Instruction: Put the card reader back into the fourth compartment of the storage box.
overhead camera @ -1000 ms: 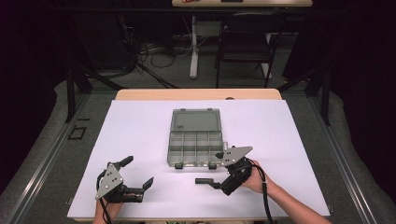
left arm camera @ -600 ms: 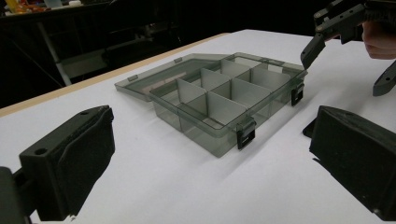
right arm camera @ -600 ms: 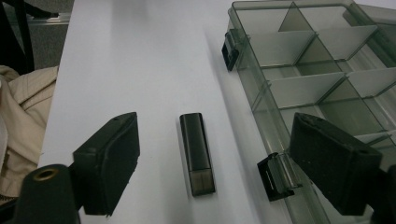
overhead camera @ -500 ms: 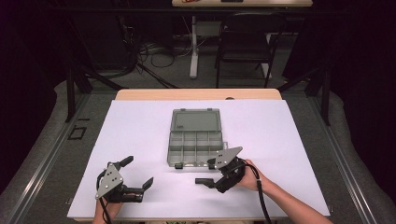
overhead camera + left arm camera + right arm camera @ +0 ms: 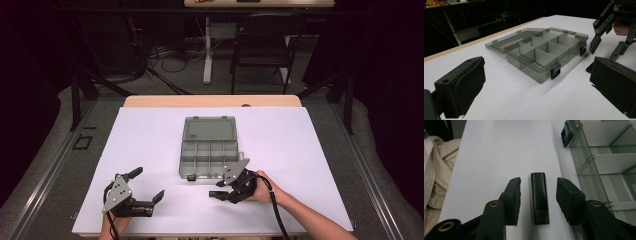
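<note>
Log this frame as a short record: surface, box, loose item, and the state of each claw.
surface: white table sheet
box: smoky clear plastic compartment box, lid open, the compartments in view empty
loose item: small black oblong piece, flat on the sheet beside the box
right claw: open, jaws either side of the black piece, not touching
left claw: open, apart from the box

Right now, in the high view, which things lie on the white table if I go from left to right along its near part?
Left tool, open → small black block lying on the white table → right tool, open around that block → the hand holding it. The open grey organizer box lies farther back.
</note>
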A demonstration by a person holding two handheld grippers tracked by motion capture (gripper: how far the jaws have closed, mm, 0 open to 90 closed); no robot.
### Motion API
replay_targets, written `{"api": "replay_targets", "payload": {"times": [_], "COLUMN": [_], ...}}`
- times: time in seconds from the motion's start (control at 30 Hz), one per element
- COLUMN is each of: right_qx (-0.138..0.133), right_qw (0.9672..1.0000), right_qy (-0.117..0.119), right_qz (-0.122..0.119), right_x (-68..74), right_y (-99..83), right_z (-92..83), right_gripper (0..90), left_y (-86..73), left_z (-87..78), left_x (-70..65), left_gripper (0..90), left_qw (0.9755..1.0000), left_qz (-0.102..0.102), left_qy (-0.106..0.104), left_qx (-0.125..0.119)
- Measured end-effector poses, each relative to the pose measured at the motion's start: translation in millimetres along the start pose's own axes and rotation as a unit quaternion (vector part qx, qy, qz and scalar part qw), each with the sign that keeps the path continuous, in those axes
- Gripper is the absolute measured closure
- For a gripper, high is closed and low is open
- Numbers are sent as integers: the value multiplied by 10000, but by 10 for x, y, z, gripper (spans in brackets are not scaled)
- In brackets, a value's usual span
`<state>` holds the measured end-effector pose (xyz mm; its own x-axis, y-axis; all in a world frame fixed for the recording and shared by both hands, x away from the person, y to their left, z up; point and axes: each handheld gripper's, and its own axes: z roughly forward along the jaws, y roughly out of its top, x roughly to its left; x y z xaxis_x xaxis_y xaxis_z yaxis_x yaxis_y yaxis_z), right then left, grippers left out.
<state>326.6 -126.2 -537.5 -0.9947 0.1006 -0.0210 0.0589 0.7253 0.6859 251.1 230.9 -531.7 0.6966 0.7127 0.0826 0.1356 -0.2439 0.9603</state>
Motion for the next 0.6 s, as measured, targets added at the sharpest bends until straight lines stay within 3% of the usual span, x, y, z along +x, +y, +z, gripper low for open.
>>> {"api": "replay_targets", "payload": {"times": [0.23,0.6], "right_qx": [87,164], "right_qw": [9999,9998], "right_qy": [80,117], "right_qz": [29,47], "right_x": [-41,-73], "right_y": [-54,-115], "right_z": [59,117], "right_gripper": [635,677], "left_y": [0,-3], "left_z": [-2,3], "left_x": [1,0], "left_gripper": [2,2], "left_qw": [10000,10000], "left_qz": [12,-2], "left_qy": [-2,-23], "left_qx": [4,20]}}
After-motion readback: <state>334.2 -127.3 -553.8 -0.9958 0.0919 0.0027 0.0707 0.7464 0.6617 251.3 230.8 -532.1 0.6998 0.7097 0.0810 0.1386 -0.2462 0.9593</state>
